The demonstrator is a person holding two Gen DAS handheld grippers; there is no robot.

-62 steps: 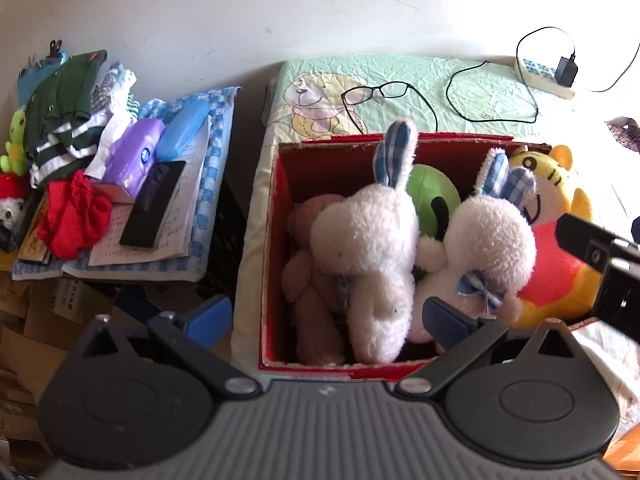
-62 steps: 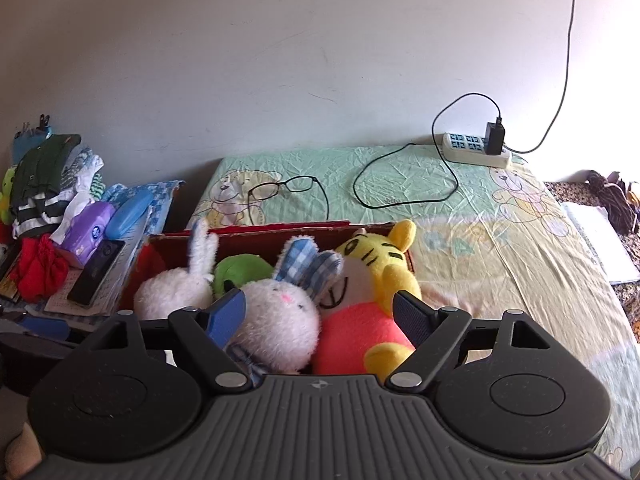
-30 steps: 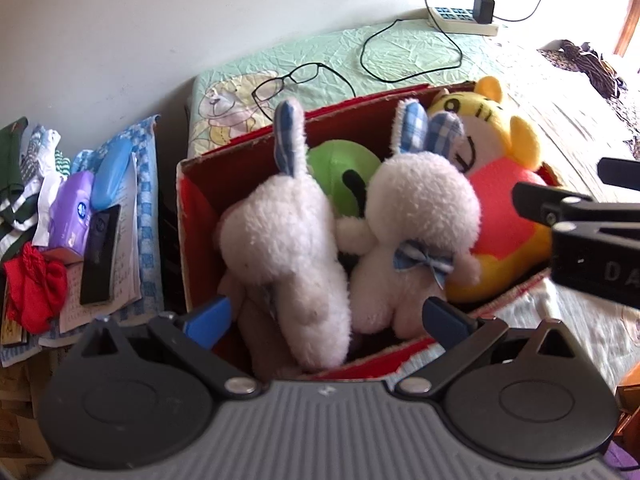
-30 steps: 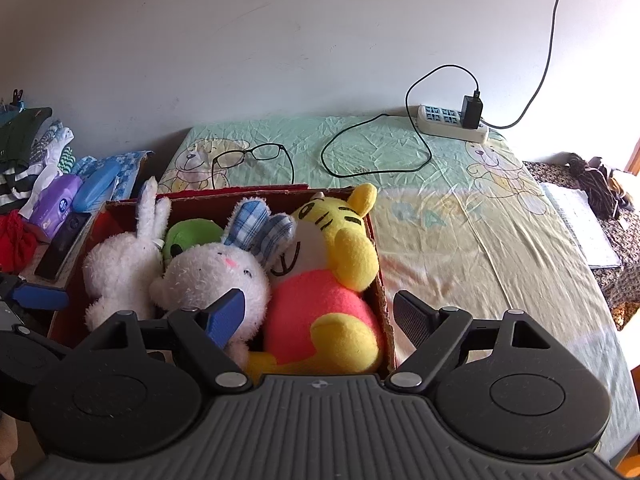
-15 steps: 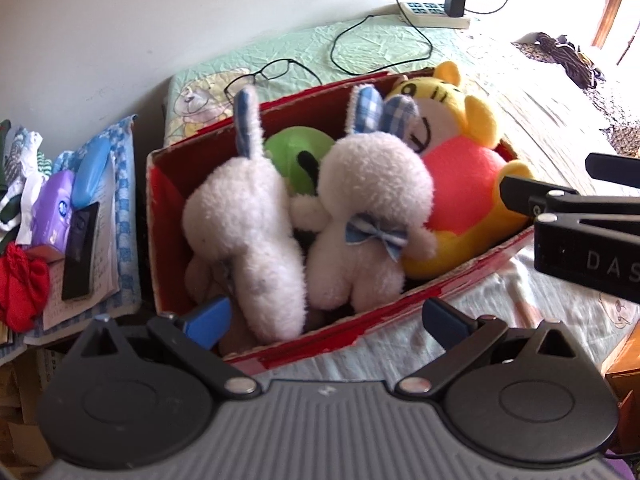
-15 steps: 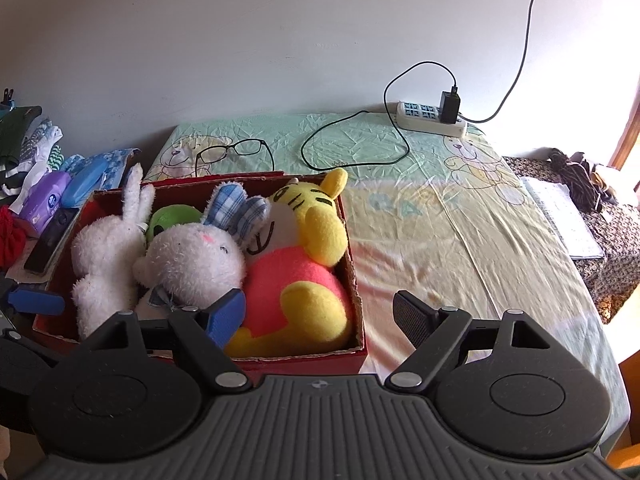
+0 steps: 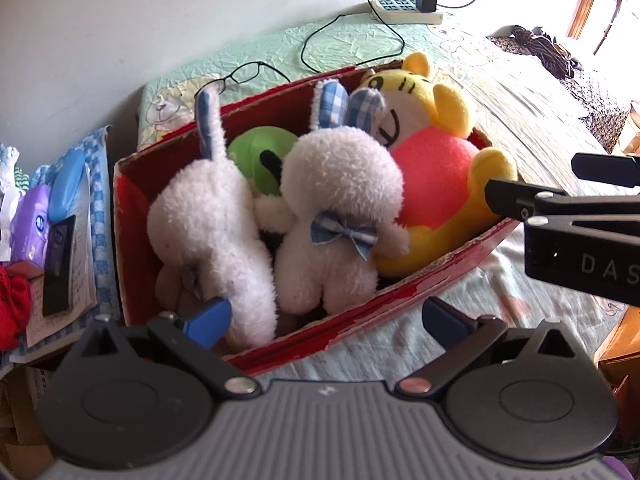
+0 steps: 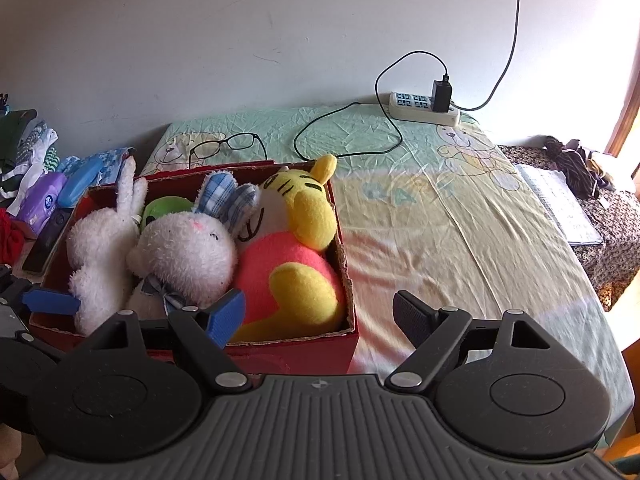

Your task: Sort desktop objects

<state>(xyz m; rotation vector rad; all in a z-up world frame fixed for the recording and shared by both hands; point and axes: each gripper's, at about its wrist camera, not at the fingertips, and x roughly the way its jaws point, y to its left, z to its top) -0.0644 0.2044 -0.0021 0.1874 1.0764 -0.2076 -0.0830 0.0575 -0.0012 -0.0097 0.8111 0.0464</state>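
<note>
Each gripper, the left gripper (image 7: 326,316) and the right gripper (image 8: 318,314) alike, has a ribbed grey body flanked by two round black discs, black linkage arms pinned with silver screws, blue-padded fingers (image 7: 208,316), and white letters "DAS" on the right one's black side.

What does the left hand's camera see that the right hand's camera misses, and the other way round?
Only the left wrist view shows the bow-tie rabbit's legs and a pinkish toy low in the box. Only the right wrist view shows the rabbit's face and the notebook on the far side. Both show the red box, the yellow tiger toy, the glasses, the power strip, and both open grippers: left, right.
</note>
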